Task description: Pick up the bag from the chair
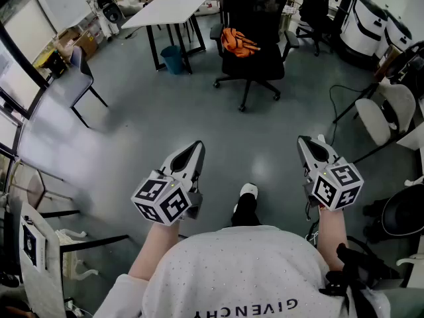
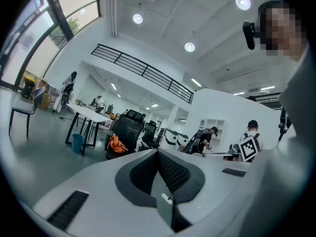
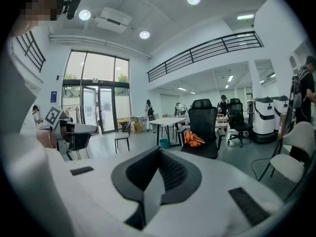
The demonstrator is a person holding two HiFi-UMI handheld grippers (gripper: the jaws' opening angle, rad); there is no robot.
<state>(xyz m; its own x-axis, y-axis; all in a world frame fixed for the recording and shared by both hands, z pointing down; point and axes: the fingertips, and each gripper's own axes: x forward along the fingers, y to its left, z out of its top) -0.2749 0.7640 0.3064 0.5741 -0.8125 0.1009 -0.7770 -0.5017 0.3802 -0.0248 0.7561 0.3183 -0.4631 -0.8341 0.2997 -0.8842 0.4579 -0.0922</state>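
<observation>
An orange bag (image 1: 238, 42) lies on the seat of a black office chair (image 1: 254, 61) across the grey floor, far ahead of me. It also shows small in the left gripper view, bag (image 2: 116, 144) on chair (image 2: 127, 130), and in the right gripper view, bag (image 3: 193, 139) on chair (image 3: 204, 125). My left gripper (image 1: 197, 145) and right gripper (image 1: 303, 140) are held low in front of my body, well short of the chair. Both have their jaws closed together with nothing between them, as the left gripper (image 2: 158, 152) and right gripper (image 3: 159, 150) show.
A white table (image 1: 169, 8) with a teal bin (image 1: 173, 58) under it stands left of the chair. A grey chair (image 1: 79, 71) is at the left, white chairs (image 1: 384, 114) at the right, another black chair (image 1: 315, 12) behind. A cable (image 1: 344, 88) trails on the floor.
</observation>
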